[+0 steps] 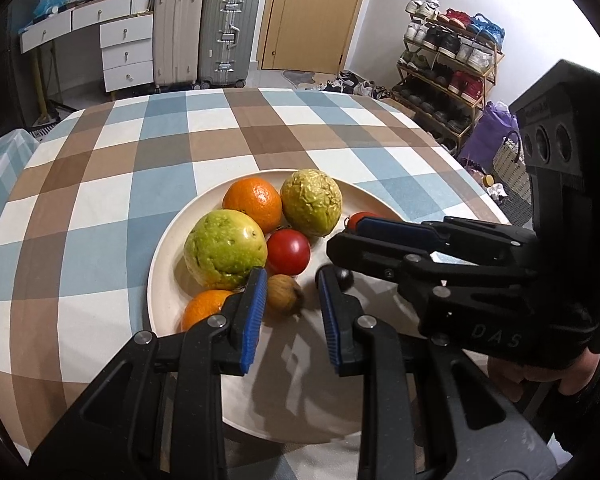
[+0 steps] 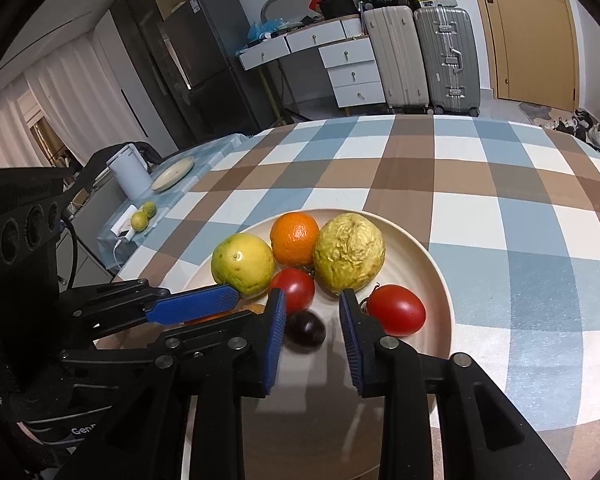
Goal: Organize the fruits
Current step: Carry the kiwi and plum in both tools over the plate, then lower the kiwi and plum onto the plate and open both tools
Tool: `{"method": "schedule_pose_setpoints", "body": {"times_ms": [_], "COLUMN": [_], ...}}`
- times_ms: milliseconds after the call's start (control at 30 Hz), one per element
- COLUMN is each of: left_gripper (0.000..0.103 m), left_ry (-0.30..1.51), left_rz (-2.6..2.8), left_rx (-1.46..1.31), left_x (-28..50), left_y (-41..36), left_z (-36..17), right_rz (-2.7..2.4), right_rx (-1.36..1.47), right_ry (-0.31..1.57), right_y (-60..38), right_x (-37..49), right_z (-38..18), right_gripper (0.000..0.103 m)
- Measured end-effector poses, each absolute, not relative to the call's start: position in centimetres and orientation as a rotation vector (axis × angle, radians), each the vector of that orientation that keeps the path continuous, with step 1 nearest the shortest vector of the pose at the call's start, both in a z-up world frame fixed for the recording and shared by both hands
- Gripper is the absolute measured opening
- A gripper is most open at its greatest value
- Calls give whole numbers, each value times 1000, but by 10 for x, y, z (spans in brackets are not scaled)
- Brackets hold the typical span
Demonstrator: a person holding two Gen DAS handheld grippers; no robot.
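While gapped, right fingers (image 2: 275, 334) flank dark fruit (image 2: 306, 329)

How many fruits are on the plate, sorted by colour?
Orange fruits: 2
Red fruits: 2
Yellow-green fruits: 2
Brown fruit: 1
Dark fruit: 1
Total: 8

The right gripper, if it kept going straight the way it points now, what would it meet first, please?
Most likely the small dark round fruit lying on the cream round plate just ahead of the right gripper, between its jaws' tips. Beyond it sits the wrinkled yellow-green fruit, though depth is hard to judge.
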State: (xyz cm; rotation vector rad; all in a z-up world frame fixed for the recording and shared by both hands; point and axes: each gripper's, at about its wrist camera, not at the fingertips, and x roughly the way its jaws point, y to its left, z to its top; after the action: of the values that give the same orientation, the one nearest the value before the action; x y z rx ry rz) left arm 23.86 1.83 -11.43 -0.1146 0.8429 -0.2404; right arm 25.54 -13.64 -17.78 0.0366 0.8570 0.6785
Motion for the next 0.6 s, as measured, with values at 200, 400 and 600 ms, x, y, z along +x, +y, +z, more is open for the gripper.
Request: {"method": "schedule_pose_setpoints", "body": {"times_ms": [200,400,600], "left_gripper": [23,27,44], "left_ry": [824,803,777], "left_rz": [-235,-224,-214], "left_rx": [-96,-84,-76], "left_x": [227,208,182], "left_y": [15,9,3], "left_z": [-103,-89,-71], "right_rz": [654,633,619], "right_rx": [81,95,99], "right_ry": [817,761,719], "right_y": [-152,-169,-183], "right_x": [247,228,202], "right_z": [-164,-143,-124], "right_gripper": [44,50,61]}}
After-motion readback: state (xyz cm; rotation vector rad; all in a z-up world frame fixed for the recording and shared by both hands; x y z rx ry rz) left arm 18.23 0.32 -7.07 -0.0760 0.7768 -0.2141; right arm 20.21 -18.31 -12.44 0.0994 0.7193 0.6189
